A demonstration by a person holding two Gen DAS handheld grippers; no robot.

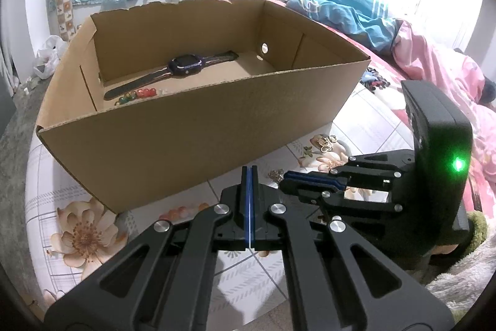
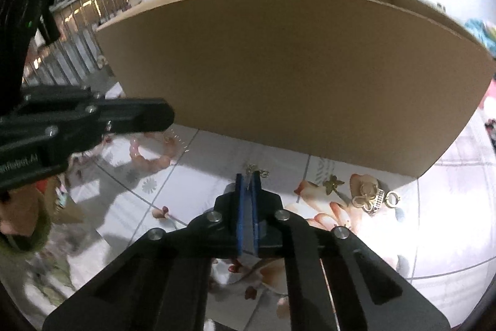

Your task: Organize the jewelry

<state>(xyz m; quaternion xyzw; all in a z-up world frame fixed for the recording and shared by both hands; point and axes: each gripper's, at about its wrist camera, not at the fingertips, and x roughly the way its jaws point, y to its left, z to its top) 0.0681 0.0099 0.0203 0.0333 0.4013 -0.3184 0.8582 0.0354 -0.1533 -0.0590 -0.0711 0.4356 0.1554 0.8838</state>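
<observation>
left gripper [image 1: 249, 172]: jaws shut, nothing between them | right gripper [image 1: 286, 176]: at right, jaws closed, tip beside a small chain [image 1: 275, 174] | cardboard box [image 1: 173, 151]: open, on the floral bedsheet [image 1: 365, 126] | inside the box: dark watch [image 1: 183, 66], coloured beads [image 1: 138, 94] | near the box: gold earrings [image 1: 327, 142]

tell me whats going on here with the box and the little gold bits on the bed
A person is sorting jewelry into a cardboard box on a floral sheet, with a gripper in each hand. The right gripper has its jaws shut on a small chain piece just in front of the box. The left gripper is shut and holds nothing. A watch and some colored beads already lie in the box; gold pieces and a pink bead bracelet are outside on the sheet.
</observation>
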